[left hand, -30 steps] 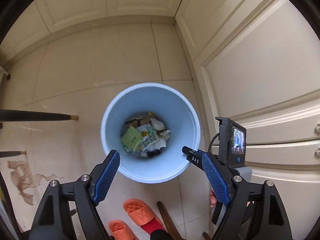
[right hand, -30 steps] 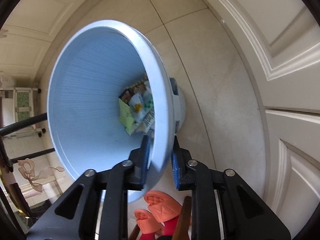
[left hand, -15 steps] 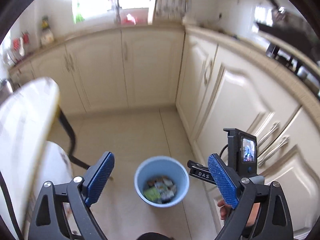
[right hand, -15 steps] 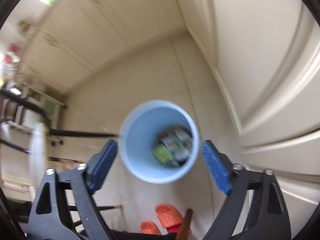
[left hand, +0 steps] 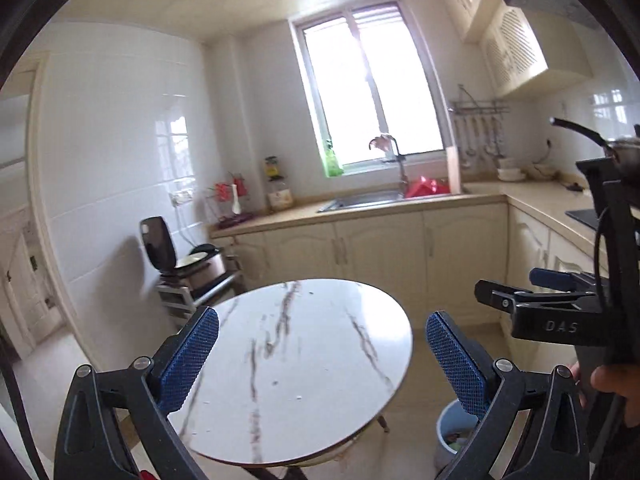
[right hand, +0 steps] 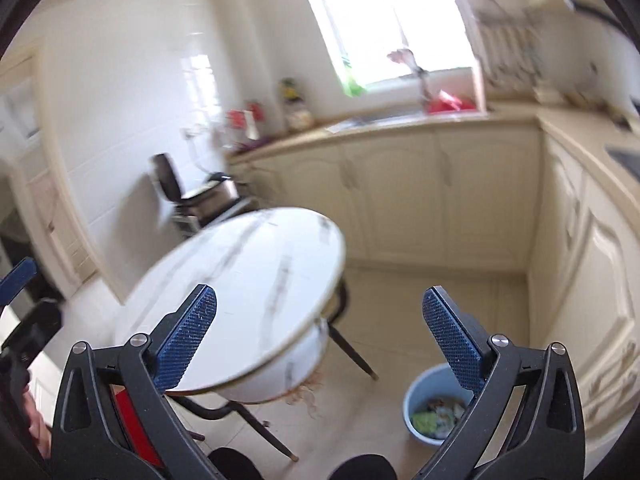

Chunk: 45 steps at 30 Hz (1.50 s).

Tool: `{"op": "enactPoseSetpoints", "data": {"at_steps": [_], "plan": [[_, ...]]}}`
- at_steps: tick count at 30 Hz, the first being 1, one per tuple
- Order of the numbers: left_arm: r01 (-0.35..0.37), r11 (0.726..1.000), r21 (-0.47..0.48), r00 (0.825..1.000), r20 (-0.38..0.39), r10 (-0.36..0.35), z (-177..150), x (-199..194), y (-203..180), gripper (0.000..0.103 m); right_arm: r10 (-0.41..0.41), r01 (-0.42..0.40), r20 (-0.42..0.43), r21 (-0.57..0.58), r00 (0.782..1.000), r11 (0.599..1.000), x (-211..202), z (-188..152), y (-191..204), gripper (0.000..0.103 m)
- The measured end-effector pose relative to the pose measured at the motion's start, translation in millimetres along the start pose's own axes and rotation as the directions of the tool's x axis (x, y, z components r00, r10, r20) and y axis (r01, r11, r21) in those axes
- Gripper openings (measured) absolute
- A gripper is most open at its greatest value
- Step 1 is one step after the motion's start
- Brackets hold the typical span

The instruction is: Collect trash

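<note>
Right wrist, bin (right hand: pixel 416 402) upright, mouth up

Both grippers, left (left hand: pixel 322 354) and right (right hand: pixel 319 336), have black frames, silver screws and 2 blue textured pads (right hand: pixel 186 336); "DAS" marks one.

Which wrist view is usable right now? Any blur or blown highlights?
Left wrist: mostly sharp, marble table and left gripper crisp; window blown out, fisheye bends the walls. Right wrist: motion blur smears the counter and table rim, window overexposed; right gripper itself stays sharp, blue bin soft but readable.
</note>
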<state>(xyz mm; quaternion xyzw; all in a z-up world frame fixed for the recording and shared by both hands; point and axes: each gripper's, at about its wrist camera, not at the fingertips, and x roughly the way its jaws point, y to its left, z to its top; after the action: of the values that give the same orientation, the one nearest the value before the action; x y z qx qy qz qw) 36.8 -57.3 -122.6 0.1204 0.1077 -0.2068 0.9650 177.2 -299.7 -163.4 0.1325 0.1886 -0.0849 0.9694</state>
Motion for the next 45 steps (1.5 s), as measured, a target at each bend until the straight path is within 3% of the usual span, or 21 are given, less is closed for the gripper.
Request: {"op": "enactPoseSetpoints", "data": {"at_steps": [5, 8, 12, 16, 20, 27, 45], "plan": [[-0.146, 0.985, -0.088, 0.987, 0.057, 0.151, -9, -77, 31, 0.102, 0.127, -0.113, 0.084, -0.156, 0.988, 0.981, -31, 32, 98, 0.103], [-0.216, 0.966, -0.143, 0.97, 0.079, 0.229, -19, -125, 33, 0.102, 0.162, -0.129, 0.126, -0.24, 0.979, 0.962, -54, 37, 143, 0.103], [-0.273, 0.945, -0.183, 0.948, 0.113, 0.296, -34, -175, 20, 0.102, 0.205, -0.146, 0.171, -0.306, 0.964, 0.941, -82, 42, 181, 0.103], [-0.299, 0.933, -0.201, 0.933, 0.146, 0.33, -55, -190, -19, 0.102, 0.234, -0.149, 0.207, -0.357, 0.95, 0.922, -101, 40, 207, 0.103], [-0.301, 0.933, -0.196, 0.926, 0.173, 0.335, -70, -198, -37, 0.102, 0.244, -0.144, 0.223, -0.388, 0.944, 0.91, -116, 34, 215, 0.103], [-0.303, 0.931, -0.204, 0.92, 0.193, 0.342, -101, -209, -24, 0.102, 0.229, -0.106, 0.26, -0.413, 0.938, 0.905, -144, 21, 214, 0.103], [-0.294, 0.937, -0.191, 0.928, 0.177, 0.327, -80, -186, -1, 0.102, 0.189, -0.071, 0.285, -0.38, 0.94, 0.922, -156, 16, 206, 0.103]]}}
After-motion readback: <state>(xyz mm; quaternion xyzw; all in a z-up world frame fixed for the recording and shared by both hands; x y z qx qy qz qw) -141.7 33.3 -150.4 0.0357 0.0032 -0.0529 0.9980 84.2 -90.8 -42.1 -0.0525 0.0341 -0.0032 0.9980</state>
